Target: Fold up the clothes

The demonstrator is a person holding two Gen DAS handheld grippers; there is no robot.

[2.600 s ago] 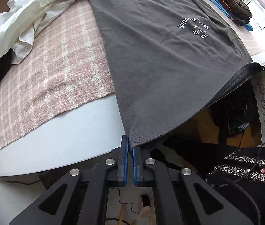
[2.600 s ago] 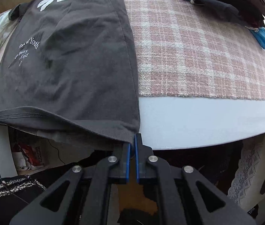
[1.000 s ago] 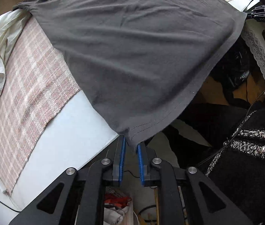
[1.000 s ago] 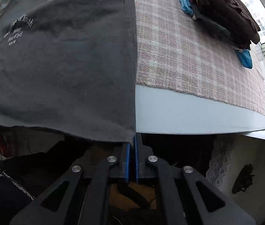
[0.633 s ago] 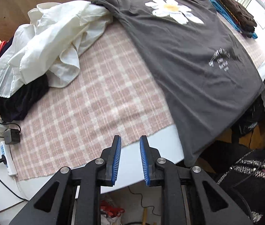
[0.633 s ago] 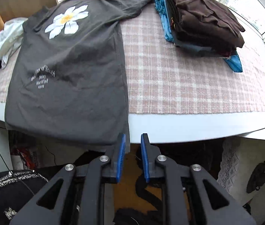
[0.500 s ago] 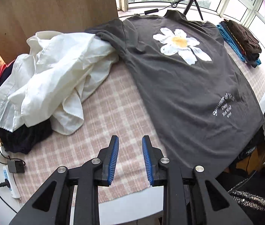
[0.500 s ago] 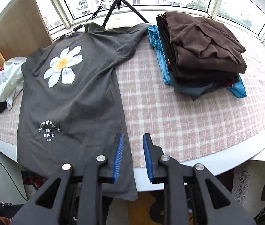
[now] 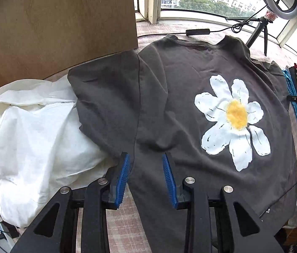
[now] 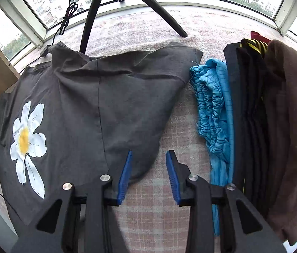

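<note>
A dark grey T-shirt [image 9: 180, 97] with a white and yellow daisy print [image 9: 234, 116] lies spread flat on the pink checked table cover; it also shows in the right wrist view [image 10: 81, 109]. My left gripper [image 9: 146, 158] is open and empty, hovering over the shirt's left armpit beside its left sleeve [image 9: 106, 99]. My right gripper [image 10: 148, 156] is open and empty, hovering over the lower edge of the right sleeve [image 10: 144, 92].
A crumpled white shirt [image 9: 32, 137] lies left of the T-shirt, partly under its sleeve. A stack of folded clothes [image 10: 274, 126] with a blue garment [image 10: 213, 113] stands on the right. Tripod legs [image 10: 89, 21] and a brown board [image 9: 53, 25] stand behind.
Both grippers let go of the shirt's hem, opened, and moved forward over the table to the sleeves. The shirt now lies flat with the hem hanging off the near edge.
</note>
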